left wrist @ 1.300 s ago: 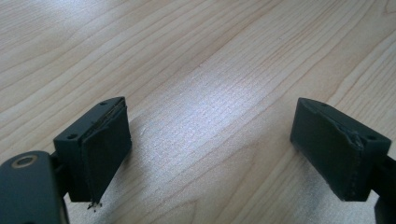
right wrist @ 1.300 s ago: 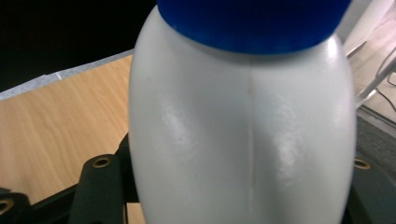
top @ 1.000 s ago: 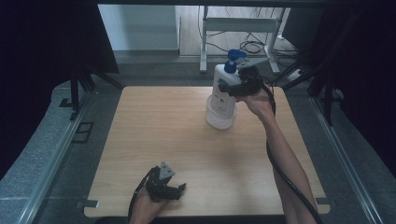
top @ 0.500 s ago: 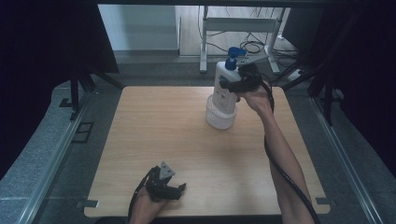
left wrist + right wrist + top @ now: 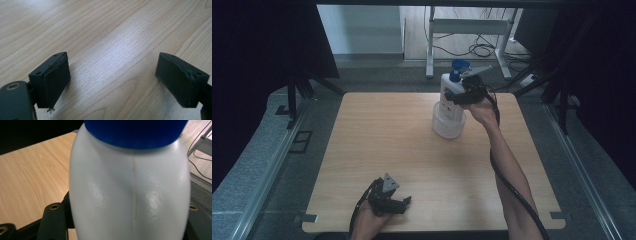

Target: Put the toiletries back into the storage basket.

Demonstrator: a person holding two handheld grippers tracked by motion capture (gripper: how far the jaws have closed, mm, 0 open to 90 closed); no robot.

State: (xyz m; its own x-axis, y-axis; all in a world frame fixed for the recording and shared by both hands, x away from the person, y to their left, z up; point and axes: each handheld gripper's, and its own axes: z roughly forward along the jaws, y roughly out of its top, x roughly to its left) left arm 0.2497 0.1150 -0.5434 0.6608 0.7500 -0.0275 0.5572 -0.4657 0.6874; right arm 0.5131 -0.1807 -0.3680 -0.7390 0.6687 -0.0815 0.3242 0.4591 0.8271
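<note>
One white bottle (image 5: 451, 95), one clear cup (image 5: 448, 125), one table (image 5: 377, 145), two hand-held grippers.

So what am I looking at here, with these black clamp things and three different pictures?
No robot here: a person sits at a light wooden table and holds a hand-operated black claw in each hand. The wide picture comes from a camera above the table. The other two come from small cameras riding on each claw, looking along its two black jaws.

The right claw, at the table's far side, is shut on a white plastic bottle with a blue pump top; the bottle's lower end sits in a clear round plastic cup. That claw's camera is so near that the bottle takes up most of its picture.

The left claw rests near the table's front edge, jaws open, holding nothing; its camera sees bare wood between them.
</note>
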